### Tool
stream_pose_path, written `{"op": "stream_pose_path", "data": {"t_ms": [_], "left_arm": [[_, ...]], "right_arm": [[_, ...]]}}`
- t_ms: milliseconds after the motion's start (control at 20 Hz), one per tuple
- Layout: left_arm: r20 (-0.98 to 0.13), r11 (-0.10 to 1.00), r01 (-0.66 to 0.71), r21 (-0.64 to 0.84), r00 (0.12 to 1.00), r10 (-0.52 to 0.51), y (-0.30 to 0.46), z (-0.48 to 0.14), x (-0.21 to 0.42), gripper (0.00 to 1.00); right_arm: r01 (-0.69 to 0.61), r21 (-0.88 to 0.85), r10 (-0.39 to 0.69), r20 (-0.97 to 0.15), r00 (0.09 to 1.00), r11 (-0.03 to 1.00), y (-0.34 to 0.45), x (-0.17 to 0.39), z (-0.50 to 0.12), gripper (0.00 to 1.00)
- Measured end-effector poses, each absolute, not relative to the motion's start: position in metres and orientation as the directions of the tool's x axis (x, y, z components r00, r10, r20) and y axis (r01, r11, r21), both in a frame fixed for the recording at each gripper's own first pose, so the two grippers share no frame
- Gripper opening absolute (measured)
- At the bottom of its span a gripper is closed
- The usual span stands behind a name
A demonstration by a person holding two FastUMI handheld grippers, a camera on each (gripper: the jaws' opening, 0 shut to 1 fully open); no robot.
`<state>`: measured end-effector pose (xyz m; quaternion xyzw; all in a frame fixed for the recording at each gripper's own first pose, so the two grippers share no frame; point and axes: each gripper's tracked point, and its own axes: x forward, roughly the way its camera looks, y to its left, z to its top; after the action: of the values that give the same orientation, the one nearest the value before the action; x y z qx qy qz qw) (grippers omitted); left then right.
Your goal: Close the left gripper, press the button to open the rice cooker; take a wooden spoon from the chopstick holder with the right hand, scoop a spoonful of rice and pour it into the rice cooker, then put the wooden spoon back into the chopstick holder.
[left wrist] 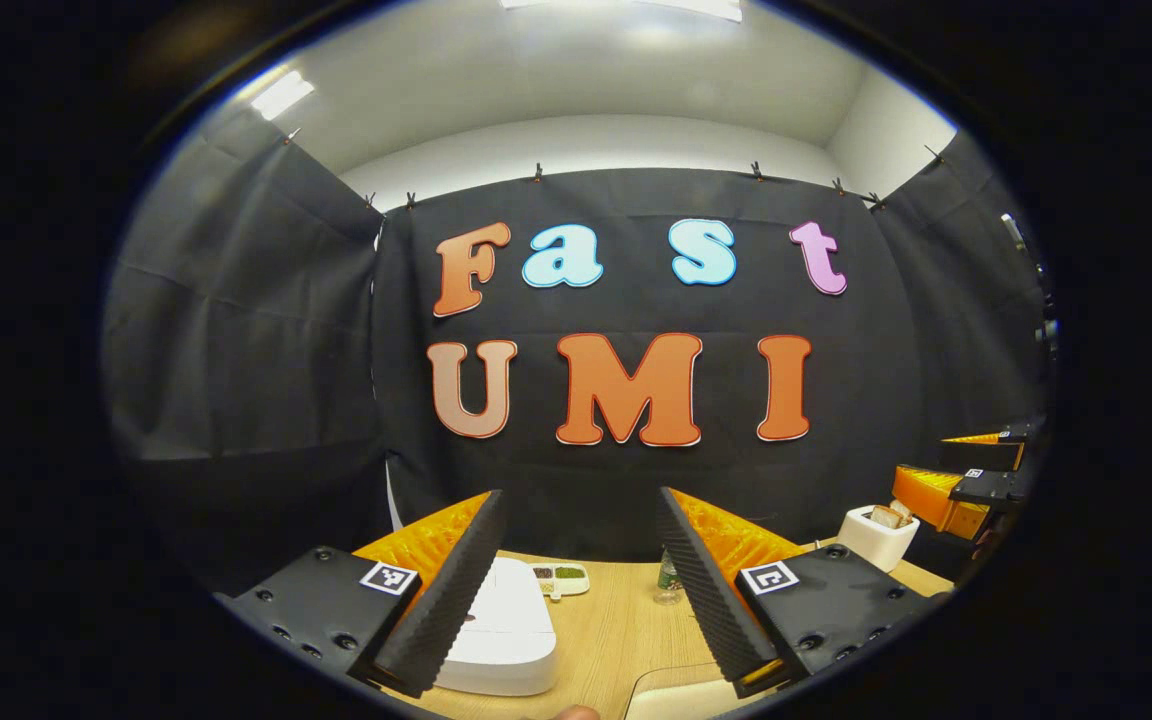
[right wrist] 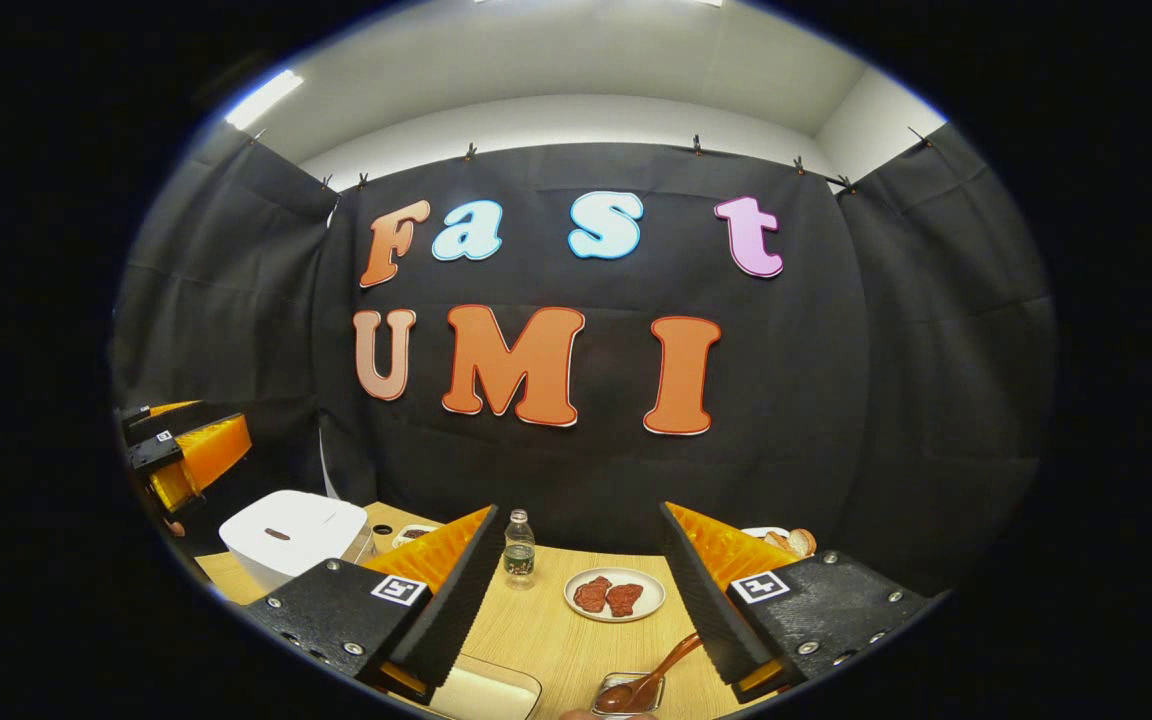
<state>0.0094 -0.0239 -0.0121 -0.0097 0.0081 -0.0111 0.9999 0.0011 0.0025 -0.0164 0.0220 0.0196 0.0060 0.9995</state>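
The white rice cooker [left wrist: 501, 625] sits with its lid down on the wooden table [left wrist: 616, 620], low between my left gripper's fingers and nearer the left one. My left gripper [left wrist: 579, 495] is open, holds nothing and hangs above the table. In the right gripper view the cooker [right wrist: 291, 535] stands at the left. A brown wooden spoon [right wrist: 661, 670] lies slanted in a small metal holder [right wrist: 626, 697] at the bottom, just inside the right finger. My right gripper [right wrist: 578, 510] is open and empty above the table. Each gripper also appears in the other's view, as the right gripper [left wrist: 946, 468] and the left gripper [right wrist: 206, 428].
A pale shallow container [right wrist: 481, 692] sits at the near table edge. Farther back are a small water bottle [right wrist: 519, 545], a plate of red meat [right wrist: 614, 593] and a plate of bread [right wrist: 786, 540]. A white toaster holding bread [left wrist: 876, 535] and a small compartment tray [left wrist: 561, 578] stand near the wall.
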Motion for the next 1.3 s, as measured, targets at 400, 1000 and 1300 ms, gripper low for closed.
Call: {"op": "stream_pose_path", "data": {"t_ms": [400,1000,1300], "left_arm": [[-0.021,1.0,0.03,-0.008,0.999,-0.03,-0.017,-0.017,0.014,1.0],[-0.024,1.0,-0.008,0.003,1.0,0.008,0.0,-0.022,0.023,1.0],[-0.076,0.993,-0.121,0.013,0.99,0.122,0.031,-0.041,0.036,1.0]], "right_arm": [[-0.026,0.036,0.028,-0.055,0.998,0.999,0.02,0.008,-0.022,0.95],[-0.025,0.017,0.026,-0.038,0.999,1.0,0.026,0.017,-0.02,0.95],[-0.028,0.009,0.028,-0.05,0.998,1.0,0.017,0.018,-0.027,0.95]]}}
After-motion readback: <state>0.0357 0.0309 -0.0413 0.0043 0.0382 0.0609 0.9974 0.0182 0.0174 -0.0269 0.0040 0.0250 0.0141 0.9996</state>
